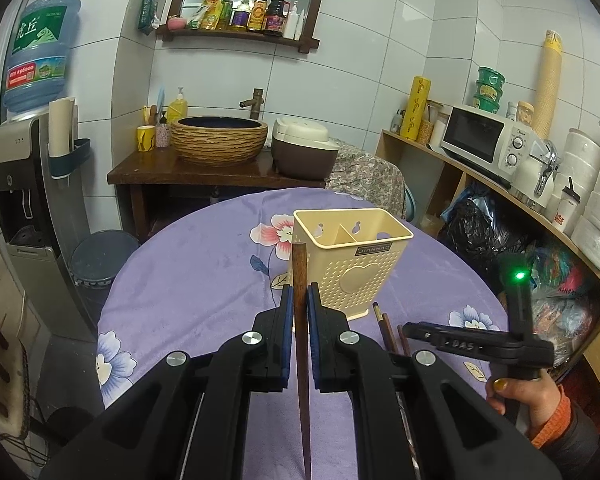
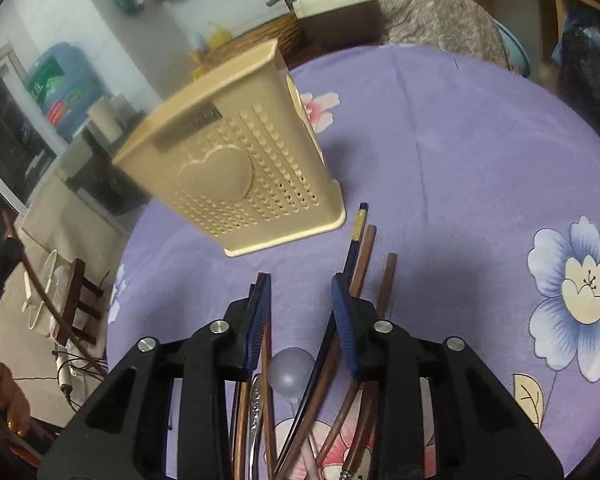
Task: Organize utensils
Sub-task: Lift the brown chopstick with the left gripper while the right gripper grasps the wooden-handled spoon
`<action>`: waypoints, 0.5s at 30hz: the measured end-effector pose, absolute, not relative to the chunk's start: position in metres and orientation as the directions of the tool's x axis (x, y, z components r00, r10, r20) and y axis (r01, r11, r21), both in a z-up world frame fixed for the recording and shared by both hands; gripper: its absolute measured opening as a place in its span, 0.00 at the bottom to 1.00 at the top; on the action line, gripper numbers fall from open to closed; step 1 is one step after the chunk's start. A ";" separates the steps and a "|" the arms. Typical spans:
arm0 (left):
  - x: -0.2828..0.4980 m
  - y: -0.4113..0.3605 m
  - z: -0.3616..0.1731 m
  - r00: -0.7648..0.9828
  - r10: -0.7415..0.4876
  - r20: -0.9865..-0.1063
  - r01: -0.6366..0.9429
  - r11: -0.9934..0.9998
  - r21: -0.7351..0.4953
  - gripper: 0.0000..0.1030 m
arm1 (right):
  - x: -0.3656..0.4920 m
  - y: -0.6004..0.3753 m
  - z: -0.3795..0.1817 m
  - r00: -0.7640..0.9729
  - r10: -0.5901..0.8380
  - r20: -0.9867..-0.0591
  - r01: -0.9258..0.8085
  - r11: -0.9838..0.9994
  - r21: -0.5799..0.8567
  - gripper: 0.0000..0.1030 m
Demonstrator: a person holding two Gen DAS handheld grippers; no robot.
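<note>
The left gripper [image 1: 299, 300] is clamped on a brown wooden chopstick [image 1: 300, 280], its blue pads pressing the stick from both sides. The stick runs straight along the line of the fingers, its blunt end poking up in front of the near left corner of the cream utensil holder [image 1: 354, 264] and its thin end trailing back under the gripper body. The holder stands upright on the purple floral tablecloth [image 1: 188, 280], just beyond and slightly right of that raised tip. By this reading, the left hand is the one placed to lift the stick over the rim and drop it into a compartment.

The right gripper [image 2: 300, 304] hangs with its jaws partly apart and nothing pressed between the pads. It looks down on the loose pile of utensils [image 2: 300, 420] lying on the cloth on the near side of the holder: several brown chopsticks [image 2: 386, 280], a dark one with a gold band [image 2: 358, 228] and a metal-handled piece, all lying lengthwise toward the holder's base.

The left wrist view alone shows the holder's open top with its divider; there the pile is mostly hidden behind the gripper. The right wrist view alone shows the pile, but only the holder's perforated, heart-embossed front, not its inside.
</note>
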State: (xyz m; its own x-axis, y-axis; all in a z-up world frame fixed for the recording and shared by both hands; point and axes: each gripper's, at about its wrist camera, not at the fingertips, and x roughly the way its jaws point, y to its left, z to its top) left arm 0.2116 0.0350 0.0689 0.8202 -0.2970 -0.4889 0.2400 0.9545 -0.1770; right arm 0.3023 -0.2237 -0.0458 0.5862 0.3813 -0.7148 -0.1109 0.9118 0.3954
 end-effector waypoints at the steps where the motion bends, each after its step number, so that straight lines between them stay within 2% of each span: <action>1: 0.211 0.036 0.069 0.821 -0.296 -0.488 0.240 0.955 -0.176 0.08 | 0.303 -0.222 -0.048 0.589 0.340 -0.733 -0.089 0.929 0.359 0.31; 5: 0.211 0.035 0.069 0.822 -0.295 -0.487 0.241 0.955 -0.173 0.08 | 0.302 -0.226 -0.054 0.588 0.221 -0.778 -0.037 0.968 0.248 0.31; 15: 0.211 0.034 0.069 0.822 -0.295 -0.487 0.240 0.955 -0.175 0.08 | 0.280 -0.230 -0.068 0.540 0.147 -0.829 -0.013 0.986 0.166 0.28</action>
State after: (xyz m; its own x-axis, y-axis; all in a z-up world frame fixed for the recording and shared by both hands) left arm 0.2109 0.0341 0.0691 0.8221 -0.2955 -0.4867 0.2398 0.9550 -0.1746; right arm 0.2805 -0.2304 -0.0679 0.5396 0.1467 -0.8290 -0.0127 0.9860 0.1661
